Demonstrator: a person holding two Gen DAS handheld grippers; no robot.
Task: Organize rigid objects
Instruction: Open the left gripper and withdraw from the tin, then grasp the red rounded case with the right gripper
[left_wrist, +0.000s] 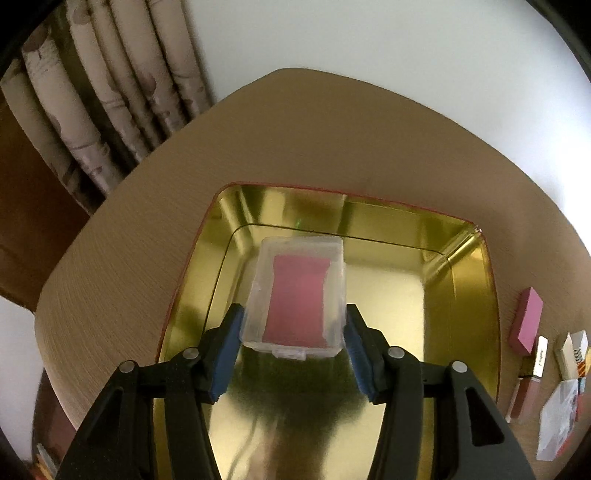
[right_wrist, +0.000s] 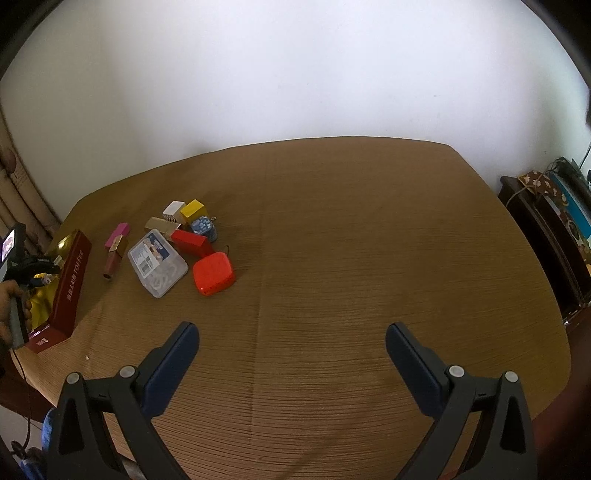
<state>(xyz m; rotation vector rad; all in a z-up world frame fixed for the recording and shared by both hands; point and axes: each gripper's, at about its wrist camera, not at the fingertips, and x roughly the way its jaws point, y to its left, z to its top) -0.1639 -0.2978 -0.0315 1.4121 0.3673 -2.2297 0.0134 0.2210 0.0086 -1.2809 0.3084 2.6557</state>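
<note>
Your left tongs pinch the clear box by its 2 sides over the gold tin, ready to set down, while your right tongs hang wide above the table.

Left wrist cam: sits just behind the left gripper, looks forward and steeply down into the gold tin, close up. Tin fills the lower middle; table, curtain and wall behind.

Right wrist cam: behind the right gripper, higher and further back, shallow downward tilt across the table to the wall.

Overlap: tin at the right cam's far left edge, red outside showing; pink box and lip gloss tube sit at the left cam's right edge. Left gripper is visible in the right cam, over the tin.
</note>
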